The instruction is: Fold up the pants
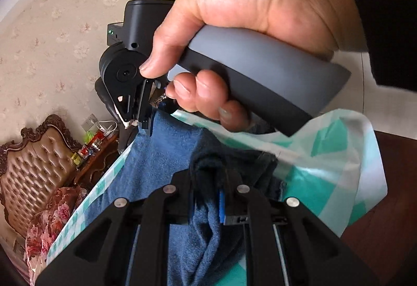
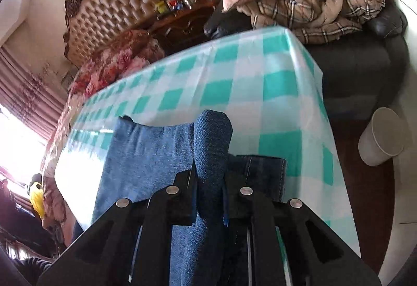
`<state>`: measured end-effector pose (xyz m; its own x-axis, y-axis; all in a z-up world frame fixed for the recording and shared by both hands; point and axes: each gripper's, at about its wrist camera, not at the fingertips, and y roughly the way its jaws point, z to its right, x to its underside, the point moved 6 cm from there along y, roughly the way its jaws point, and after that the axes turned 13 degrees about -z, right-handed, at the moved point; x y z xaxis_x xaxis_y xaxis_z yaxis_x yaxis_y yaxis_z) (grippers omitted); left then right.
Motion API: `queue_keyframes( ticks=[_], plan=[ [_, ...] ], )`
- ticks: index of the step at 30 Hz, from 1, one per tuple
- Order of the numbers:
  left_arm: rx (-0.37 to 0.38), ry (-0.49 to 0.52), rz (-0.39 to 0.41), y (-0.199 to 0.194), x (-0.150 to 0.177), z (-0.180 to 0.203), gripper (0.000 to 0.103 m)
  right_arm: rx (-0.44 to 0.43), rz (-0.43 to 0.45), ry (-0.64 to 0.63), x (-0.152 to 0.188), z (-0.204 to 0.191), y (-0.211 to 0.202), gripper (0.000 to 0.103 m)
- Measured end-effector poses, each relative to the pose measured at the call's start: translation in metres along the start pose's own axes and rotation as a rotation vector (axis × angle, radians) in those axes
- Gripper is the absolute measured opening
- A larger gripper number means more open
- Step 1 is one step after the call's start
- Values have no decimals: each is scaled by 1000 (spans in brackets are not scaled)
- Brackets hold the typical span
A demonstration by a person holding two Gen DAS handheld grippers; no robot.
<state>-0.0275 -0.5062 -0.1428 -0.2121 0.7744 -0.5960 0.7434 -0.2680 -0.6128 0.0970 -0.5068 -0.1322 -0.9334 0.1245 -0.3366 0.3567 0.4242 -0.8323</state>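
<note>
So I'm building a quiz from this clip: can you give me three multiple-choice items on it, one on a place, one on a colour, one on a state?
1. Where do the pants lie?
A floor
B checked table
C bed

2. What colour are the tablecloth's squares?
A red and white
B teal and white
C yellow and black

3. How are the right tongs?
A shut on pants
B open, empty
C holding a cup

Key: B, the denim lies on the cloth-covered table; B, teal and white squares alternate; A, a denim fold sits pinched between the fingers.
</note>
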Motion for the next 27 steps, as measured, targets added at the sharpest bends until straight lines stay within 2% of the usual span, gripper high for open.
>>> queue_keyframes(
  ticks=[1, 3, 5, 7, 8, 9, 11, 13, 15, 17, 19, 20, 22, 24, 25, 27],
  plan=[
    [16, 5, -14, 6, 1, 3, 13, 4, -4, 10, 0, 3, 3, 13],
    [79, 18, -43, 16, 4, 16, 22, 28, -30, 49, 8, 21, 17, 14],
    [151, 13, -38, 18, 9, 24, 49, 42, -14, 75, 14, 33, 25, 32],
    [230, -26, 11, 6, 13, 14, 70, 81, 50, 122, 19, 44, 13, 37],
    [251, -55, 44, -6, 16, 3, 70, 97, 86, 132, 21, 46, 5, 37],
    [270, -71, 58, -13, 19, -8, 70, 131, 129, 152, 26, 48, -6, 37],
    [320, -160, 87, -30, 29, -41, 70, 253, 176, 189, 34, 51, -23, 37],
    [324, -311, 106, -36, 38, -95, 69, 379, 249, 173, 47, 37, -46, 37],
    [327, -450, 69, -16, 37, -147, 65, 466, 290, 166, 64, 15, -54, 37],
    [330, -505, 24, 16, 27, -182, 38, 493, 307, 153, 76, -3, -49, 37],
    [402, -491, -59, 62, 7, -202, 31, 543, 322, 169, 90, -15, -39, 37],
    [446, -453, -135, 86, -3, -197, 24, 561, 315, 176, 96, -19, -32, 37],
    [503, -377, -232, 116, -15, -179, 21, 594, 266, 193, 107, -19, -10, 37],
    [552, -305, -304, 139, -20, -144, 21, 611, 196, 199, 113, -14, 13, 37],
    [530, -277, -331, 152, -19, -137, 25, 620, 187, 203, 116, -10, 19, 37],
    [508, -241, -312, 154, -22, -127, 27, 643, 189, 201, 117, -7, 23, 37]
  ],
)
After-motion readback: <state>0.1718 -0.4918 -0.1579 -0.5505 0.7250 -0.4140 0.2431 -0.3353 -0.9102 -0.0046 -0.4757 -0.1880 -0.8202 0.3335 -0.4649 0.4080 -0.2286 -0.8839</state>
